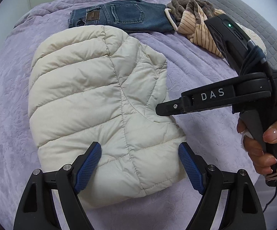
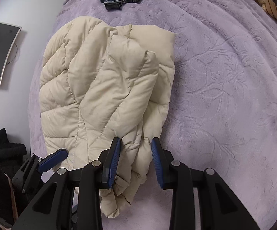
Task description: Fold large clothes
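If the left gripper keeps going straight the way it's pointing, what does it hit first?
Most likely the cream puffer jacket: the left gripper hangs open right over its near edge, with the purple blanket beneath.

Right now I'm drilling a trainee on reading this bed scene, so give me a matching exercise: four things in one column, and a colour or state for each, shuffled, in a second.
Things:
1. puffer jacket
2. jeans
3. blanket
4. left gripper

Colour or state:
A. lilac, spread over the bed
B. wide open above the jacket's near edge
C. cream, quilted, folded into a bundle
D. blue denim, folded, beyond the jacket

Pairs: 1-C, 2-D, 3-A, 4-B
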A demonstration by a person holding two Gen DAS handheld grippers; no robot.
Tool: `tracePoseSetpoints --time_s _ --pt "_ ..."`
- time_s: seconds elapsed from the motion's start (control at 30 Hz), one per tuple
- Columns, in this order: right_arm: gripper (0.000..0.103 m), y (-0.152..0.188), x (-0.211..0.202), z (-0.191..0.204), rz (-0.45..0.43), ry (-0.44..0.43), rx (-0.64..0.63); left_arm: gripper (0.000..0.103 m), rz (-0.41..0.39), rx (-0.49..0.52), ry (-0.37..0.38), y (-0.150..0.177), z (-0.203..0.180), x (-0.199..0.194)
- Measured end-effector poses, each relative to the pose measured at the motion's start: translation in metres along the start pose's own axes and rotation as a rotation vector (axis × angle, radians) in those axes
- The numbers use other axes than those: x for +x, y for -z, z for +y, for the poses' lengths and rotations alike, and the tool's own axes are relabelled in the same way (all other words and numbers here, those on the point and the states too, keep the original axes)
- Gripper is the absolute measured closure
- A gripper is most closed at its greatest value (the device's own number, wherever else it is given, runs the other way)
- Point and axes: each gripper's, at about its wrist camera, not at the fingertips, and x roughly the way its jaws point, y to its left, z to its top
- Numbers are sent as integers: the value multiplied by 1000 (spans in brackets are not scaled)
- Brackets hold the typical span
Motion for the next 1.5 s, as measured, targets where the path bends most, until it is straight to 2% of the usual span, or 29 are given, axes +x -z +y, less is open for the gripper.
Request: tracePoseSetpoints --time_s 0.4,0.9,1.0,1.3,1.5 --pt "66 6 -15 1 -30 -16 15 19 23 -151 -25 7 40 -22" --pt "66 33 -47 24 -76 -26 51 19 52 -253 -47 21 66 -33" --pt "55 42 -53 28 -88 -29 67 19 55 -260 -58 24 70 -36" --pt "54 60 -61 42 -92 4 78 19 54 -260 -101 27 75 -50" --pt "47 74 -68 55 -106 31 58 19 40 -267 -147 34 79 -63"
